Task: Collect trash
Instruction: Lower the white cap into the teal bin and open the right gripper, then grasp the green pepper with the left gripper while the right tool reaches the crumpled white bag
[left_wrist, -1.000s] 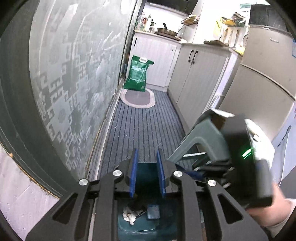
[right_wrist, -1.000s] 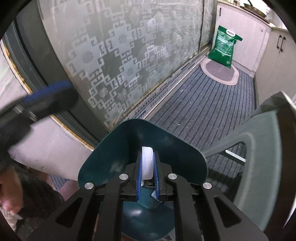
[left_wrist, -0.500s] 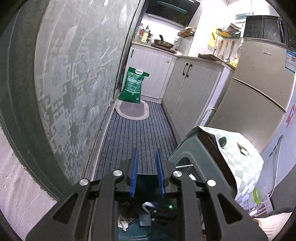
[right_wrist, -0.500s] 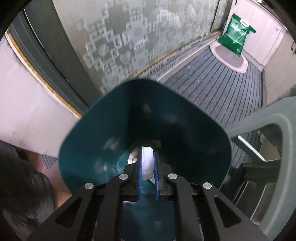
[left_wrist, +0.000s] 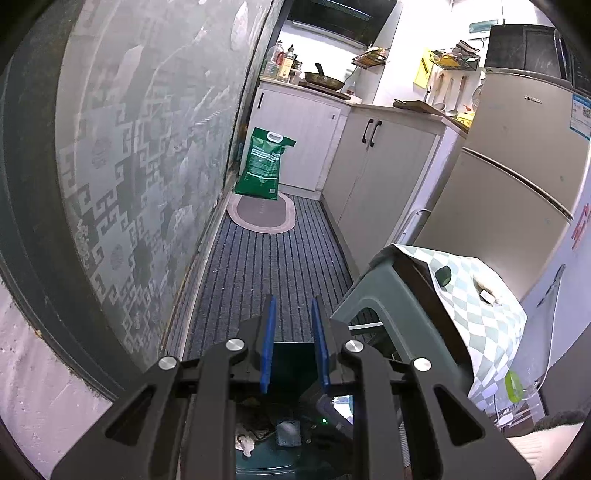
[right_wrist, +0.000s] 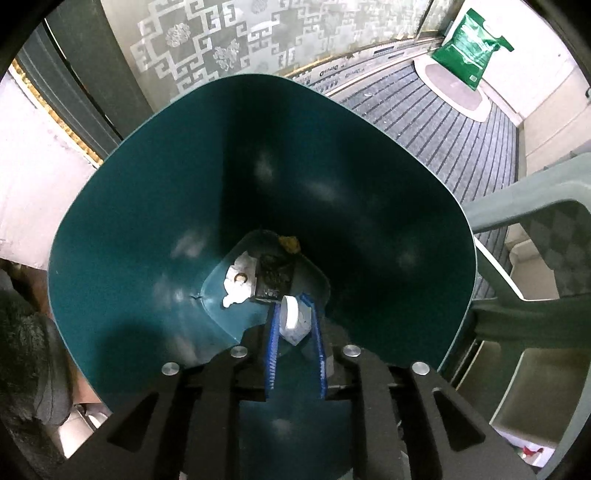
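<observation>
The right claw (right_wrist: 294, 314) points down into the teal bin (right_wrist: 147, 229); its jaws have just been opening, and the white cap (right_wrist: 290, 314) sits loose between them, tilted, above the bin's floor. Crumpled paper (right_wrist: 238, 282) and a dark packet (right_wrist: 275, 277) lie below. The left claw (left_wrist: 293, 314) grips the bin's rim, jaws narrow.

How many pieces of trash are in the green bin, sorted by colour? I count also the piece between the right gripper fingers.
White: 2, the crumpled tissue on the bottom and the white cap piece between the right gripper's just-opened jaws.
Black: 1, the dark packet.
Yellow-brown: 1, the small scrap at the far side of the green bin.
Total: 4.
</observation>
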